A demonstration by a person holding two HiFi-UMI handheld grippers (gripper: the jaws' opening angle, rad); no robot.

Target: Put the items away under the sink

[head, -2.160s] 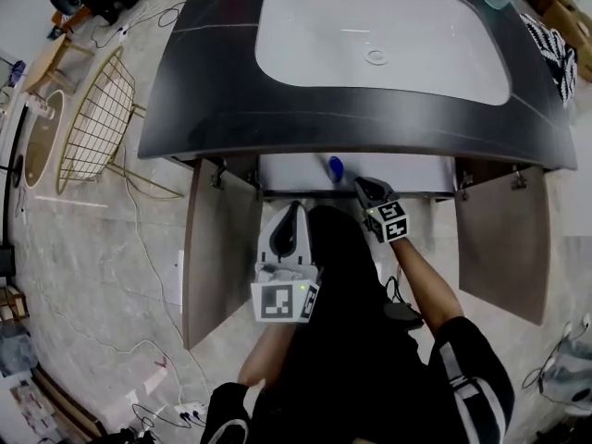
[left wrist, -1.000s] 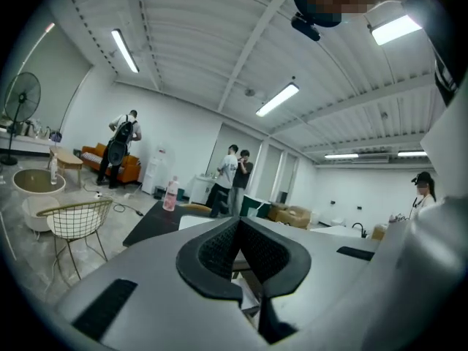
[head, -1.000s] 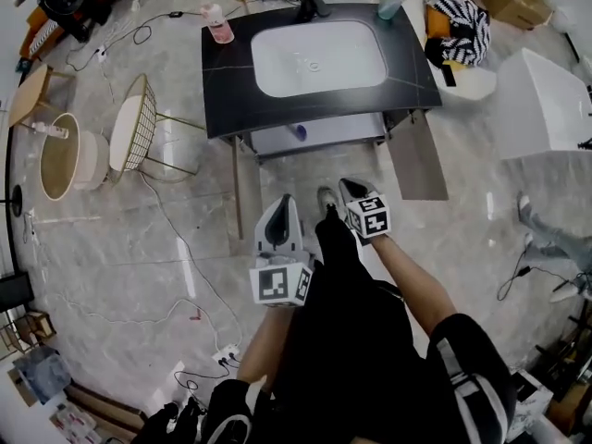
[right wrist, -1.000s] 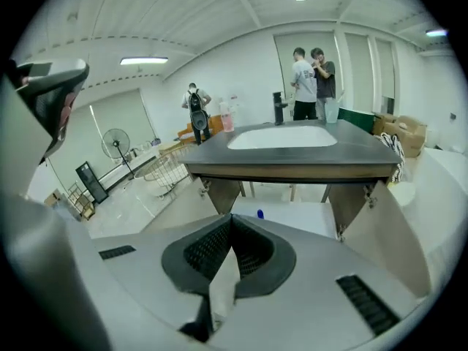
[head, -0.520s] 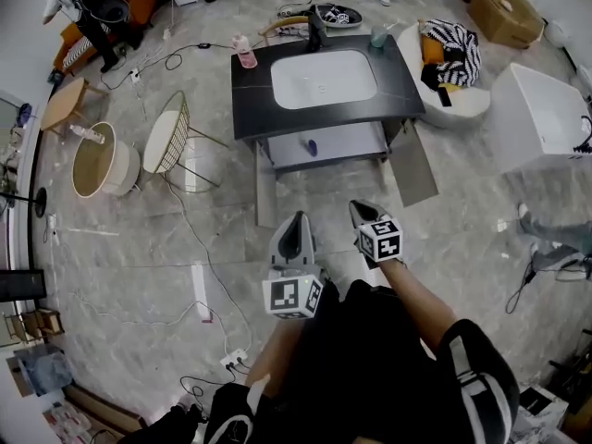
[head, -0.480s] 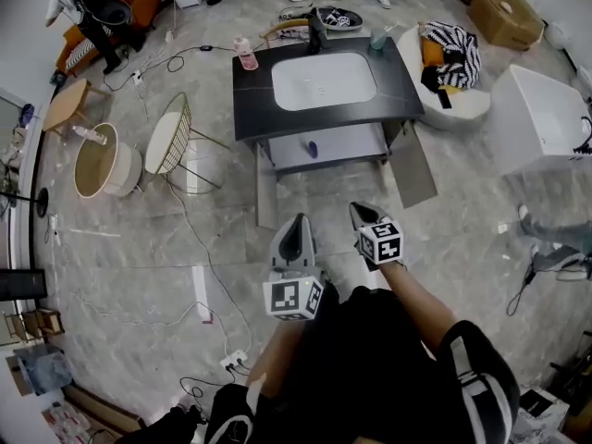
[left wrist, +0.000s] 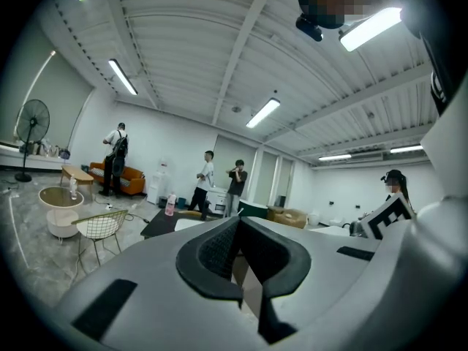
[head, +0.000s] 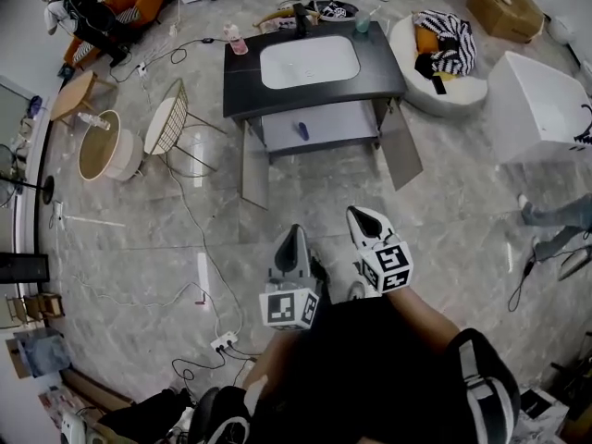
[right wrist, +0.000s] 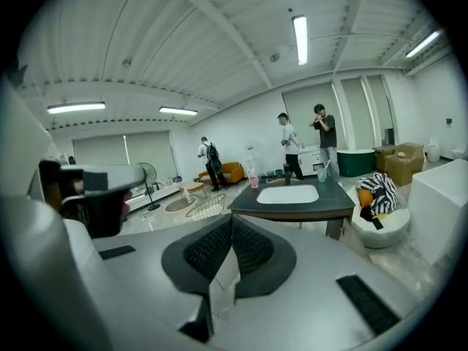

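The dark vanity counter (head: 250, 86) with its white sink (head: 310, 63) stands far ahead across the floor. Both cabinet doors (head: 254, 163) hang open below it. A blue item (head: 302, 130) lies inside on the white shelf. A pink bottle (head: 235, 40) and a pale cup (head: 363, 23) stand on the counter. My left gripper (head: 294, 239) and right gripper (head: 358, 215) are held close to my body, both shut with nothing in them. The right gripper view shows its shut jaws (right wrist: 232, 218) with the sink (right wrist: 289, 194) beyond; the left gripper (left wrist: 238, 221) points level past the counter (left wrist: 157, 225).
A wire chair (head: 169, 123) and a round table (head: 102, 146) stand left of the vanity. A beanbag with striped cloth (head: 444, 49) and a white box (head: 541, 109) are at the right. Cables (head: 199, 248) trail over the marble floor. Several people stand beyond the vanity.
The view has pulled back: the vanity, once right in front of the grippers, now sits far off. Both grippers have drawn away from the open cabinet and stayed shut.
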